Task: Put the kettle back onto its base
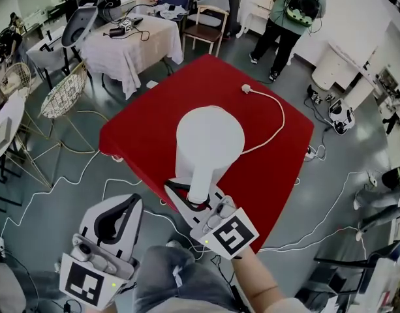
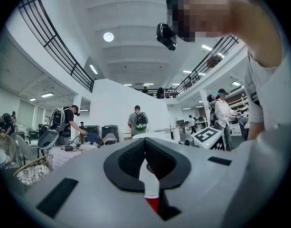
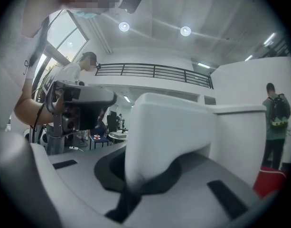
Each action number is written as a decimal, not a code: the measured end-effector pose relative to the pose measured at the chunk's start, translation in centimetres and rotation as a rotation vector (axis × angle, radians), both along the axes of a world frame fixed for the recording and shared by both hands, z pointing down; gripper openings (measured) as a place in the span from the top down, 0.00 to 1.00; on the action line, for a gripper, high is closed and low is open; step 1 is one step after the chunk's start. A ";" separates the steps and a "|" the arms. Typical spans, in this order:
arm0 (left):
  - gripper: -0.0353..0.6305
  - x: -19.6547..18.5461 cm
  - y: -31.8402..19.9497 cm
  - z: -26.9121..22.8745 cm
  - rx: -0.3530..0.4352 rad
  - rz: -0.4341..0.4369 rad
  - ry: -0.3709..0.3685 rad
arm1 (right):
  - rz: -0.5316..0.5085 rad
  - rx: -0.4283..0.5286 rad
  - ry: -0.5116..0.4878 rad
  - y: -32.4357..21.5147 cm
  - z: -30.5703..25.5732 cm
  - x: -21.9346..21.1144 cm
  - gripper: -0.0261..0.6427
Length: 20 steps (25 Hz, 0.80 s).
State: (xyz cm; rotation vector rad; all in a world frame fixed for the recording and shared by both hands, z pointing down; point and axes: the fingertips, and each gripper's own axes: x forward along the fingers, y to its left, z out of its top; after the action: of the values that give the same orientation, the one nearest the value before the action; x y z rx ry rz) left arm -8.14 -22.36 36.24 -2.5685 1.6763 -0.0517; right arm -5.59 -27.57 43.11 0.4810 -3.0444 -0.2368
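A white kettle point(image 1: 209, 139) stands over the middle of the red table point(image 1: 141, 139), seen from above. My right gripper point(image 1: 194, 199) is shut on its white handle point(image 3: 164, 137), with the kettle body point(image 3: 240, 137) right behind it. A white cord point(image 1: 278, 119) with a plug point(image 1: 246, 89) runs in under the kettle; the base is hidden beneath it. Off the table's near-left edge, my left gripper point(image 1: 115, 222) is shut on nothing. In the left gripper view its jaw tips point(image 2: 145, 141) meet.
A cloth-covered table point(image 1: 131, 41) with gear stands at the back left, wire chairs point(image 1: 62, 93) beside it. A wooden chair point(image 1: 209, 18) and a standing person point(image 1: 288, 12) are behind the red table. Cables trail over the floor point(image 1: 330, 194).
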 end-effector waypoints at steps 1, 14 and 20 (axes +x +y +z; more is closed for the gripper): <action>0.93 -0.1 -0.1 0.0 0.000 -0.003 0.001 | 0.001 -0.006 0.000 -0.3 0.1 -0.1 0.95; 0.93 0.7 -1.7 -0.7 -0.037 0.030 0.013 | -0.038 -0.060 0.013 -1.2 0.9 -0.1 0.95; 0.93 1.5 -2.4 -1.9 -0.063 0.072 0.012 | -0.062 -0.102 0.035 -0.7 1.1 0.4 0.91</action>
State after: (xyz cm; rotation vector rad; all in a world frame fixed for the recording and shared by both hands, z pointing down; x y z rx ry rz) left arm -6.65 -24.79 34.36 -2.6780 1.6099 -0.0861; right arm -5.19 -28.27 44.18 0.3728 -3.0219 -0.0903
